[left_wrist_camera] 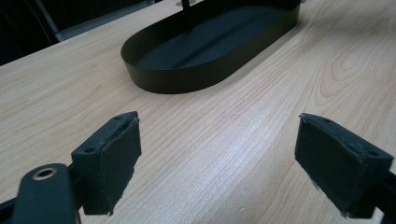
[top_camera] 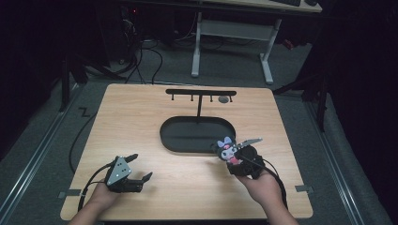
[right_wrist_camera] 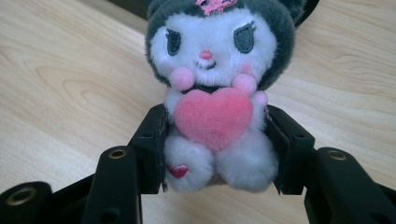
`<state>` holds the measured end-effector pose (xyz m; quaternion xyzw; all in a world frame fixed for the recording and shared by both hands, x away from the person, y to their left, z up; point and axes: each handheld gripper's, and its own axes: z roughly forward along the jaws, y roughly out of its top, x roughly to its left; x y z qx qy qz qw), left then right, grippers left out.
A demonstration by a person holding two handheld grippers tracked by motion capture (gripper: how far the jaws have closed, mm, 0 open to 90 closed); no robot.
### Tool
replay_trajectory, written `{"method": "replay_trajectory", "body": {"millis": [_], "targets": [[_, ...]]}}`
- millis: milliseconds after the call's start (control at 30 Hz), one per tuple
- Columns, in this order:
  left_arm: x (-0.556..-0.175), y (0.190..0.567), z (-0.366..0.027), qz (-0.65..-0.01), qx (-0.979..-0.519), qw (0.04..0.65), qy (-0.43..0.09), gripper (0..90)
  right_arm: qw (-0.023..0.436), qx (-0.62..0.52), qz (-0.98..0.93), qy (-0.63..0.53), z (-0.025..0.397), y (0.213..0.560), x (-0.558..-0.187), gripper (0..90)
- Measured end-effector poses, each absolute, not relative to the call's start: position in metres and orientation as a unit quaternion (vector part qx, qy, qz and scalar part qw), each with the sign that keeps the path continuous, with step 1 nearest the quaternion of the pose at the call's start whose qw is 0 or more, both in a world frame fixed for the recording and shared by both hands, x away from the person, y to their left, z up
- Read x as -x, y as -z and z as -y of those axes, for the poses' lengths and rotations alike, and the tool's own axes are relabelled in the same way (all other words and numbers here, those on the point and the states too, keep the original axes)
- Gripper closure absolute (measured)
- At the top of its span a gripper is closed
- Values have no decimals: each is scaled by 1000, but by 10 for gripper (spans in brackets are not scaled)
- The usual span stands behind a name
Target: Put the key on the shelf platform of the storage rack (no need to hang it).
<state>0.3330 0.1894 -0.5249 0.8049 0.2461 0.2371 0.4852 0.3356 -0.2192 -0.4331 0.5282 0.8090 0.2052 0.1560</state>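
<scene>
A small plush toy (top_camera: pixel 226 151) (right_wrist_camera: pixel 218 79), dark grey hood, white face and a pink heart on its chest, is held by my right gripper (top_camera: pixel 234 161) (right_wrist_camera: pixel 217 149), whose jaws are shut on its lower body just off the near right rim of the black oval tray (top_camera: pixel 168 136) (left_wrist_camera: pixel 187 79). From the tray's far side rises a black T-shaped hanger stand (top_camera: pixel 200 93) with small hooks. My left gripper (top_camera: pixel 138 168) (left_wrist_camera: pixel 217 158) rests open at the near left of the table, nothing between its pads, pointing toward the tray.
The wooden table (top_camera: pixel 141 112) has bare surface left and right of the tray. A small grey round object (top_camera: pixel 224 99) sits under the stand's right end. Cables trail from both grippers. A white desk frame (top_camera: pixel 234 33) and cables stand on the floor beyond.
</scene>
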Motion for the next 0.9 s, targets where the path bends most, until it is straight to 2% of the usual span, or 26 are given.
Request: {"method": "replay_trajectory", "body": {"millis": [900], "targets": [[-333,525,-190,-244,-805,486,-235,154,164,-538,-799,-214,206,427,-384,478]]}}
